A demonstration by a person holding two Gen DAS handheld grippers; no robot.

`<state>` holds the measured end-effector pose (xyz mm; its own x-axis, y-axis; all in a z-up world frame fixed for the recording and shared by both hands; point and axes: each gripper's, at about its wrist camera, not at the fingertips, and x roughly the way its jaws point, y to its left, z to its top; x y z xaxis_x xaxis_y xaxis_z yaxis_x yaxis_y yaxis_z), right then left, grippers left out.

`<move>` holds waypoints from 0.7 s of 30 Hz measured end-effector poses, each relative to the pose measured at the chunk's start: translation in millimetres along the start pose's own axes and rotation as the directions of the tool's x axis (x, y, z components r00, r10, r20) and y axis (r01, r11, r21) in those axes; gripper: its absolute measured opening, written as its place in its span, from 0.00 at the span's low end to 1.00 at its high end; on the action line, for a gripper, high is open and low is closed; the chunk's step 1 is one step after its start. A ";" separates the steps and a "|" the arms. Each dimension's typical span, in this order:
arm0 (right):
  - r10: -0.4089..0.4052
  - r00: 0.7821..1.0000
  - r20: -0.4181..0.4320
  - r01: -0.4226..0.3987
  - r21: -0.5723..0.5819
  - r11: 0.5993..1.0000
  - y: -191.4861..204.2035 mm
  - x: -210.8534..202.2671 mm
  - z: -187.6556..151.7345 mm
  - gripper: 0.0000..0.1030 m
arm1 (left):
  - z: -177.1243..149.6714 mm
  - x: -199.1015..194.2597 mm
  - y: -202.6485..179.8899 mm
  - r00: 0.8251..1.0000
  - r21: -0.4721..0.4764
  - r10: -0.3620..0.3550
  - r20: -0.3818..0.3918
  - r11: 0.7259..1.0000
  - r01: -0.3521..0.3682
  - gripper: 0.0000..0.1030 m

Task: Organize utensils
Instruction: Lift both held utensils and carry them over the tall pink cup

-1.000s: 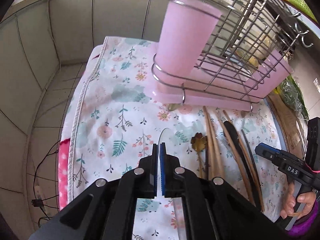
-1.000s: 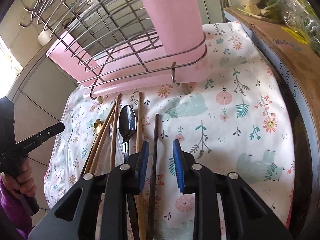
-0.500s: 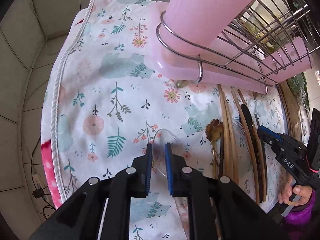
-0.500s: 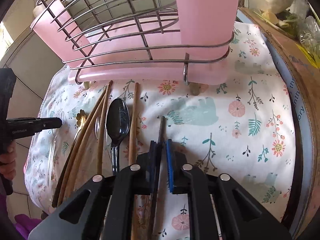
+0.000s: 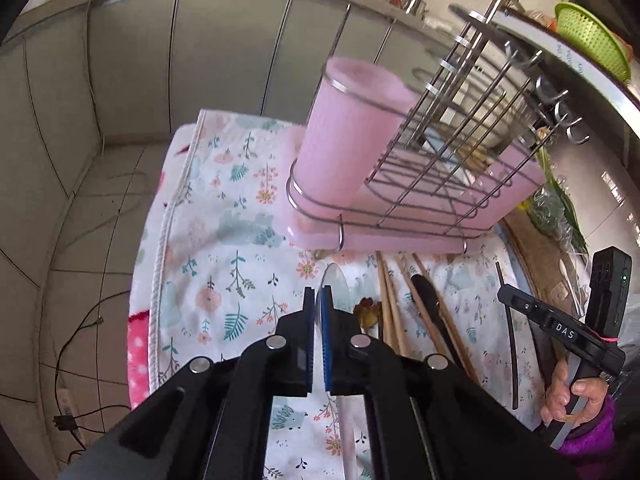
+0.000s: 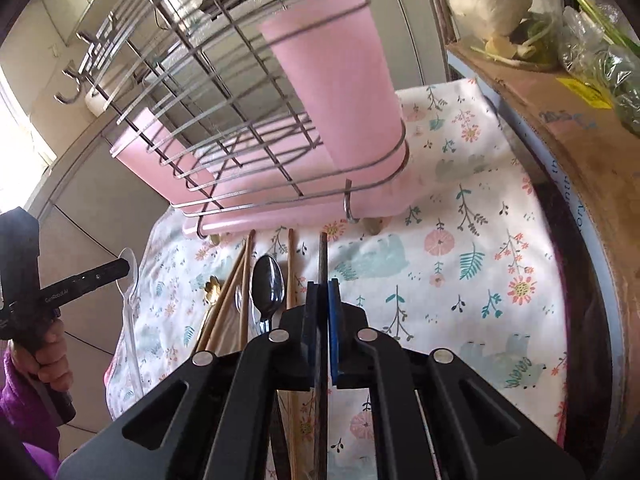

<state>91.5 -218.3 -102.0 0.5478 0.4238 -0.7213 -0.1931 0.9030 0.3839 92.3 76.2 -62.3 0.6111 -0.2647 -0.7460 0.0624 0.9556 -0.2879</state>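
Observation:
In the left wrist view my left gripper [image 5: 318, 300] has its jaws closing tight on a clear plastic spoon [image 5: 335, 282], which is lifted off the floral cloth [image 5: 224, 240]. The right wrist view shows my right gripper [image 6: 322, 292] with its jaws closing on a dark chopstick [image 6: 322, 254], its far end raised above the cloth. Both point toward the pink cup [image 5: 352, 132] in the wire rack [image 5: 448, 152]. Wooden chopsticks [image 6: 236, 280], a black spoon [image 6: 268, 284] and a gold flower-handled piece [image 6: 212, 286] lie on the cloth between the grippers.
The rack stands on a pink drip tray [image 5: 420, 224] at the back of the cloth. A cardboard box [image 6: 560, 120] with bagged vegetables borders the right side. Tiled wall and cables [image 5: 80, 320] lie to the left. A person's hand [image 5: 572, 396] holds the right gripper.
My left gripper opened slightly around the clear spoon on the cloth, then shut on it and rose. My right gripper closed on the dark chopstick and lifted it.

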 end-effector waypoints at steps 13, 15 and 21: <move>0.058 0.921 0.386 -0.043 -0.049 0.998 11.5 -99.9 42.2 0.05 | 31.9 -87.1 -33.3 0.938 0.051 -0.037 0.344 0.998 0.021 0.02; 0.069 0.893 0.445 -0.044 -0.066 0.997 15.2 -111.9 57.3 0.05 | 42.2 -98.1 -37.6 0.923 0.053 -0.038 0.383 0.998 0.019 0.02; 0.084 0.822 0.563 -0.029 -0.106 0.994 24.1 -129.2 101.3 0.05 | 84.4 -124.7 -46.6 0.861 0.046 -0.030 0.507 0.999 0.008 0.02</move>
<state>98.5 -258.5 58.9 0.8924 0.3844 -0.2361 -0.2941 0.8926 0.3417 79.8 75.6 94.9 0.9248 -0.1913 -0.3289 0.1036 0.9584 -0.2661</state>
